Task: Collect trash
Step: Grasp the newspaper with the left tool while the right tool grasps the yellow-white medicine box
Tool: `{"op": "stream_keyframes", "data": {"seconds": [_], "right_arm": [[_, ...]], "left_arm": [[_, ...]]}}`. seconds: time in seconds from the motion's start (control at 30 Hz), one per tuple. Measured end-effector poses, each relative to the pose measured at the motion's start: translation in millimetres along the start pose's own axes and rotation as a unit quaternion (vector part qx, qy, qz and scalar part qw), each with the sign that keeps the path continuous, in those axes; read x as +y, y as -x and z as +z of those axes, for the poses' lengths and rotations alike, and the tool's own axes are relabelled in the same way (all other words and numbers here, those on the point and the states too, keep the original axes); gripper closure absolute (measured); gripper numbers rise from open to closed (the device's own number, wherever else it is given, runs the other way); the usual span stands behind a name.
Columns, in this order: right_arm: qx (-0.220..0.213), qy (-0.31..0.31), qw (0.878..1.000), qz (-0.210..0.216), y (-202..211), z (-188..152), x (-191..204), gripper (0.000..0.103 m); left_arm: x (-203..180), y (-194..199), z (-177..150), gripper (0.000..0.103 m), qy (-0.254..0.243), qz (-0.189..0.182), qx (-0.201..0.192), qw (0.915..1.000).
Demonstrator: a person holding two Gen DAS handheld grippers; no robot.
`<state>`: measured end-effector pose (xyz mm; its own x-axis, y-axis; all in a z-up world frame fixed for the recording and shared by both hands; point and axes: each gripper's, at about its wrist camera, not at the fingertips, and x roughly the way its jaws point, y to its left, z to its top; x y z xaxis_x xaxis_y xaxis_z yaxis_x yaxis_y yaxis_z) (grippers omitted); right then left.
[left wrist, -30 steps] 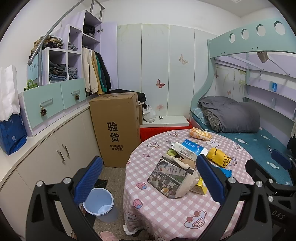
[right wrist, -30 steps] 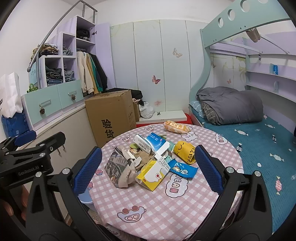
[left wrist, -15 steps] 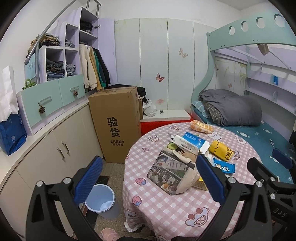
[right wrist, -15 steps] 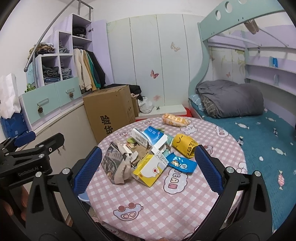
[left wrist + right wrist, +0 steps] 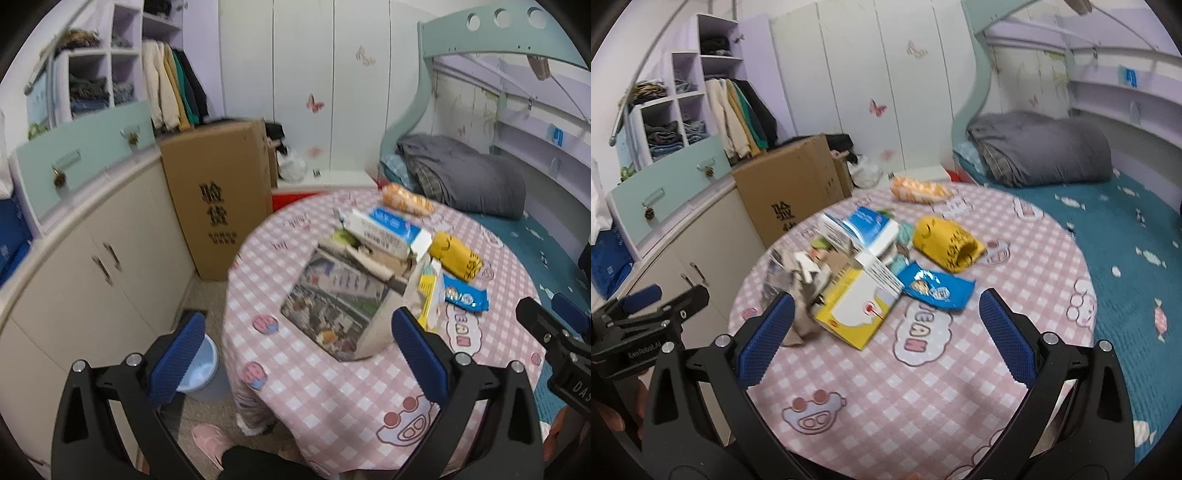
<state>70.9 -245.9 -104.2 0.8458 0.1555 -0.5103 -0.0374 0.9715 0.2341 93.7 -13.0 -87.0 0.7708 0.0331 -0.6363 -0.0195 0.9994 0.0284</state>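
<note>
Trash lies in a heap on the round table with a pink checked cloth (image 5: 332, 387) (image 5: 886, 387): a crumpled newspaper (image 5: 332, 306) (image 5: 790, 273), a blue-white carton (image 5: 388, 229) (image 5: 864, 229), a yellow box (image 5: 857, 314), a blue snack wrapper (image 5: 463, 295) (image 5: 934, 288), a yellow packet (image 5: 456, 254) (image 5: 945, 243) and an orange bag (image 5: 404, 199) (image 5: 919, 190). A pale blue bin (image 5: 195, 365) stands on the floor left of the table. My left gripper (image 5: 299, 354) is open and empty above the table's left edge. My right gripper (image 5: 886, 332) is open and empty above the table's near side.
A tall cardboard box (image 5: 218, 195) stands behind the table. Cream cabinets (image 5: 85, 280) run along the left wall. A bunk bed with a grey duvet (image 5: 461, 173) is on the right. A pink slipper (image 5: 210, 443) is on the floor by the table.
Both grippers have moved forward and tilted down toward the table; the trash heap looks larger and nearer. Both stay open. Nothing on the table has moved.
</note>
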Motion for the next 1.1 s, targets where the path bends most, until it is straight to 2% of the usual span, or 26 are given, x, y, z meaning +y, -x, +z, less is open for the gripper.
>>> {"op": "stream_keyframes", "data": {"seconds": [0.3, 0.4, 0.5, 0.57, 0.6, 0.7, 0.77, 0.83, 1.0, 1.1], "right_arm": [[0.038, -0.050, 0.998, -0.006, -31, -8, -29, 0.006], [0.049, -0.060, 0.997, 0.000, -38, -10, -38, 0.006], [0.053, -0.067, 0.996, 0.012, -44, -11, -44, 0.006], [0.057, -0.068, 0.996, 0.017, -47, -10, -44, 0.006], [0.060, -0.069, 0.996, 0.023, -50, -10, -43, 0.006], [0.068, -0.070, 0.995, 0.036, -60, -9, -38, 0.006], [0.081, -0.070, 0.993, 0.050, -67, -9, -32, 0.006], [0.094, -0.070, 0.991, 0.065, -74, -11, -25, 0.006], [0.122, -0.081, 0.984, 0.100, -93, -15, -10, 0.006], [0.134, -0.078, 0.984, 0.088, -107, -14, -1, 0.006]], "left_arm": [[-39, -54, -10, 0.004, -0.017, -0.058, 0.052, 0.9969], [-49, -71, -12, 0.004, -0.018, -0.060, 0.064, 0.9960], [-55, -84, -12, 0.006, -0.025, -0.047, 0.068, 0.9963], [-58, -89, -12, 0.023, -0.032, -0.045, 0.065, 0.9963], [-58, -90, -11, 0.027, -0.033, -0.050, 0.067, 0.9959], [-55, -90, -10, 0.053, -0.027, -0.084, 0.072, 0.9935], [-53, -85, -10, 0.064, -0.028, -0.092, 0.064, 0.9933], [-49, -77, -9, 0.073, -0.024, -0.093, 0.052, 0.9940], [-34, -62, -1, 0.084, -0.018, -0.099, 0.028, 0.9946], [-21, -52, 1, 0.087, -0.005, -0.104, 0.008, 0.9946]]}}
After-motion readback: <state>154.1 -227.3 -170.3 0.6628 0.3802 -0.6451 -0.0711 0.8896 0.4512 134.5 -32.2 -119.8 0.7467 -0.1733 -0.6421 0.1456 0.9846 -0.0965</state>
